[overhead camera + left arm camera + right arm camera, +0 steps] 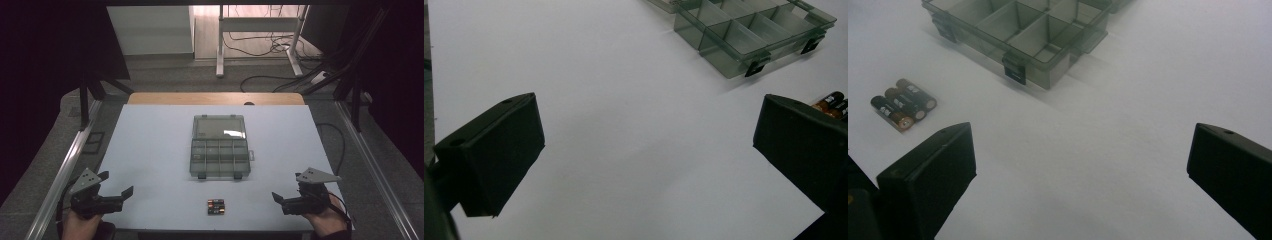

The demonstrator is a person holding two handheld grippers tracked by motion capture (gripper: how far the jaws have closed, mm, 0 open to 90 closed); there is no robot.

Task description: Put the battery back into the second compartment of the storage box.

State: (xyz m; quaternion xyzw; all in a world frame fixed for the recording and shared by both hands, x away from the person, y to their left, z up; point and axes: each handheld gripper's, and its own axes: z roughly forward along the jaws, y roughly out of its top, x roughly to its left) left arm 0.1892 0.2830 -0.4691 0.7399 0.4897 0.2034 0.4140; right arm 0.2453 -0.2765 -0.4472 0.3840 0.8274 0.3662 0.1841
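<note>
White tabletop [150,150] held the batteries [216,206], long axes running left-right, between my left gripper [116,192] and right gripper [278,198], both spread, grasping nothing.

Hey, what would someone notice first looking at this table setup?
Probably the clear compartment box lying open at the middle of the white table, its lid folded back. Next, the small pack of batteries near the front edge, with the left gripper and right gripper open at either side.
</note>
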